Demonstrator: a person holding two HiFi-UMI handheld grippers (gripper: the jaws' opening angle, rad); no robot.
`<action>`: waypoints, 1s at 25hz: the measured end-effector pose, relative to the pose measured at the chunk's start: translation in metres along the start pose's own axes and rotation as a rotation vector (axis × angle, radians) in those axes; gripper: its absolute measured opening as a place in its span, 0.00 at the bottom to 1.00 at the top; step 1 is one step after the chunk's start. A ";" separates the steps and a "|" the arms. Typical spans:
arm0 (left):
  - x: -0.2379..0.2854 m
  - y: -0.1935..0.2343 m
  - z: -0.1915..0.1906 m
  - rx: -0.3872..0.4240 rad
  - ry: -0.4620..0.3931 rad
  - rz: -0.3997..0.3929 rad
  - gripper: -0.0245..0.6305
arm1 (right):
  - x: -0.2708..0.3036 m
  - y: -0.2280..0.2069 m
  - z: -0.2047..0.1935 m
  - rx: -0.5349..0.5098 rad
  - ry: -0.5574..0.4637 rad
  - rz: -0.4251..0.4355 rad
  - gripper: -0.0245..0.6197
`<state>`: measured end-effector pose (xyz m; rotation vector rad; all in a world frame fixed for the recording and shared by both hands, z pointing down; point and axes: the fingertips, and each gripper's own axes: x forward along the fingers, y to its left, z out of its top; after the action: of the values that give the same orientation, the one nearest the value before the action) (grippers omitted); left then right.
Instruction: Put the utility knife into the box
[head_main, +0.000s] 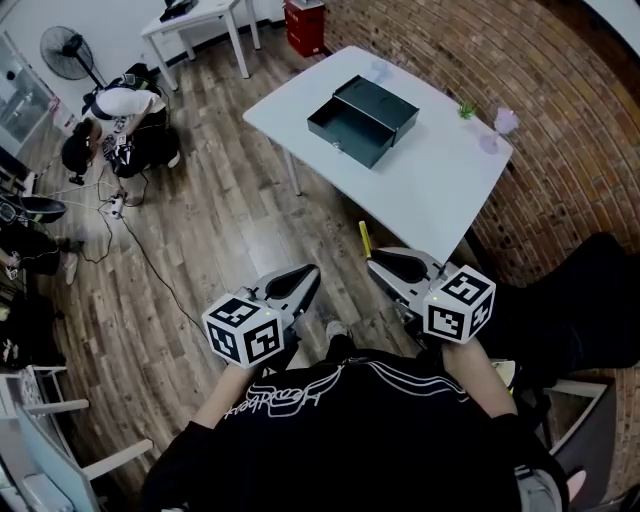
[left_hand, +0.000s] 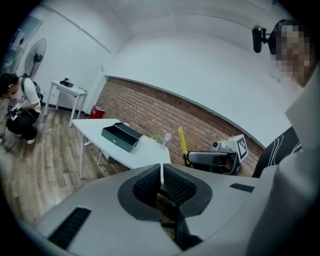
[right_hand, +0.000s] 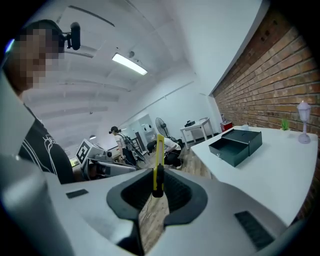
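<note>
A yellow utility knife (head_main: 365, 240) sticks up from my right gripper (head_main: 372, 262), whose jaws are shut on its lower end. In the right gripper view the knife (right_hand: 159, 160) stands upright between the pads. A dark green box (head_main: 362, 120) lies open, lid tilted back, on the white table (head_main: 440, 190) well ahead of both grippers; it also shows as the box (right_hand: 236, 145) to the right. My left gripper (head_main: 312, 272) hangs beside the right one over the wooden floor, shut and holding nothing, its pads (left_hand: 150, 182) close together.
A small green plant (head_main: 467, 110) and a pale lamp-like ornament (head_main: 505, 122) stand at the table's right edge by the brick wall. A person (head_main: 125, 125) crouches on the floor at the left among cables. A fan (head_main: 65, 50) and a second white table (head_main: 200, 20) stand behind.
</note>
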<state>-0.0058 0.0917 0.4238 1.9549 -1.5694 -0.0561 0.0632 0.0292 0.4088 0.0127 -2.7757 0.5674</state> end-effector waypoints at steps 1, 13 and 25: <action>0.012 0.008 0.009 0.001 0.006 -0.004 0.10 | 0.007 -0.013 0.007 0.006 0.002 -0.002 0.14; 0.098 0.076 0.081 0.030 0.040 -0.025 0.10 | 0.061 -0.120 0.057 0.021 0.018 -0.067 0.14; 0.153 0.136 0.136 0.057 0.099 -0.134 0.10 | 0.113 -0.184 0.094 0.050 0.027 -0.202 0.14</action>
<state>-0.1341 -0.1183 0.4325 2.0729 -1.3892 0.0295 -0.0594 -0.1702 0.4304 0.2909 -2.6910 0.5796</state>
